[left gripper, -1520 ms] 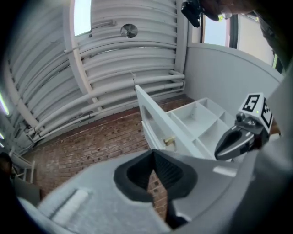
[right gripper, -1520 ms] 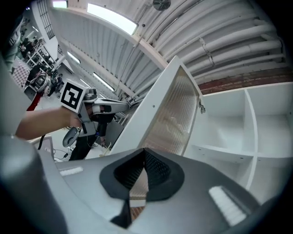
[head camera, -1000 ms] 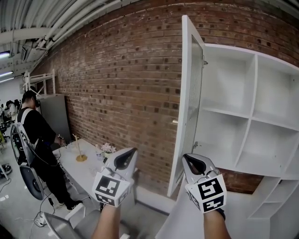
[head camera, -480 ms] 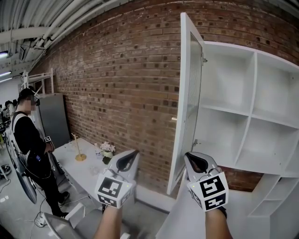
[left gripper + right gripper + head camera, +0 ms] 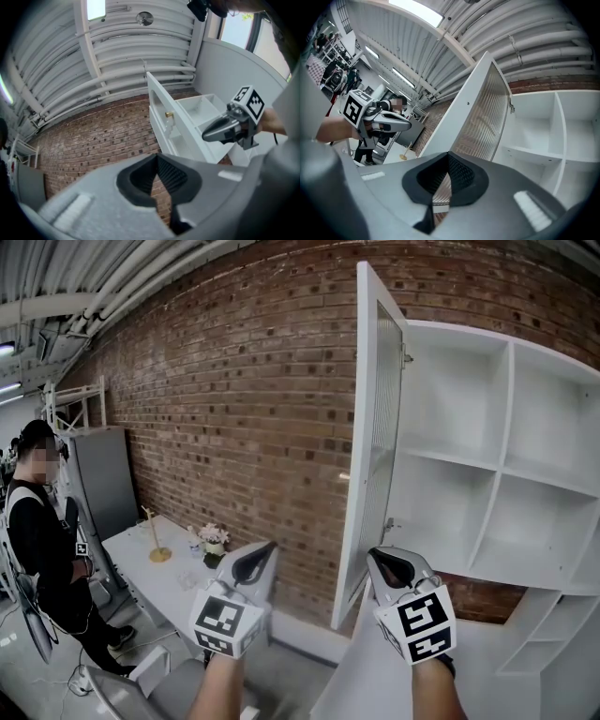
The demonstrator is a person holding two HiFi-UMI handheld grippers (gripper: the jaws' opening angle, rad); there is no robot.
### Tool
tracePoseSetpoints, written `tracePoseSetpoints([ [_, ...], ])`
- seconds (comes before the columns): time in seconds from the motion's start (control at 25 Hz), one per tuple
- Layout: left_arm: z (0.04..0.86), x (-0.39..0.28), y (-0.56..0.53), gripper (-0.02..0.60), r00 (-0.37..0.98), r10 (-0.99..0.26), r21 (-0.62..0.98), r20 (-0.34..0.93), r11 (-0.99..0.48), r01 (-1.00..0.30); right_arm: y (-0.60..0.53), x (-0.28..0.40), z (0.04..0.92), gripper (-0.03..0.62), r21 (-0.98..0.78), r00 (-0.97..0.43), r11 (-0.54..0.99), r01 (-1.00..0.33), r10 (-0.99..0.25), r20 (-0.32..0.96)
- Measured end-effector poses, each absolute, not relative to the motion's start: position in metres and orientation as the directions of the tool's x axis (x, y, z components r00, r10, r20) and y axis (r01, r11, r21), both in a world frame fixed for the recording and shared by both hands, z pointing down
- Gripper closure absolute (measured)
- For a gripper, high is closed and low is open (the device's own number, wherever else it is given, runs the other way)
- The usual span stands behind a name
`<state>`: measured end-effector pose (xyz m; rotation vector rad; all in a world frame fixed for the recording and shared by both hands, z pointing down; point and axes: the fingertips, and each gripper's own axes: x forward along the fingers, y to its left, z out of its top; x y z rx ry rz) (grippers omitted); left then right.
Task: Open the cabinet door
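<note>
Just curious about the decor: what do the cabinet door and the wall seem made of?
Door: probably painted wood or board, with a smooth, matte white frame. Its panel looks like ribbed glass or plastic. Wall: bare red brick with visible mortar lines.

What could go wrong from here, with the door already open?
1. The door stands edge-on and looks close ahead of the right tongs. Pushing that hand forward could knock its edge.
2. The right tongs and the left tongs are both shut and hold nothing, so nothing keeps the door in place. It may swing back over the cabinet.
</note>
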<state>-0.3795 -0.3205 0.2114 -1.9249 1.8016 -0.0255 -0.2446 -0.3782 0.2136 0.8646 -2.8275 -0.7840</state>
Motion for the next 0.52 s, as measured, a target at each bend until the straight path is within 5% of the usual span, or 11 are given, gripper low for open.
tracePoseSetpoints([
  [0.52, 0.215, -0.372, -0.331, 0.58, 0.13, -0.942, -0.366, -0.31, -0.008, -0.93, -0.387, -0.238, 0.216, 0.59, 0.499, -0.837, 0.71, -0.497, -0.545, -0.059],
])
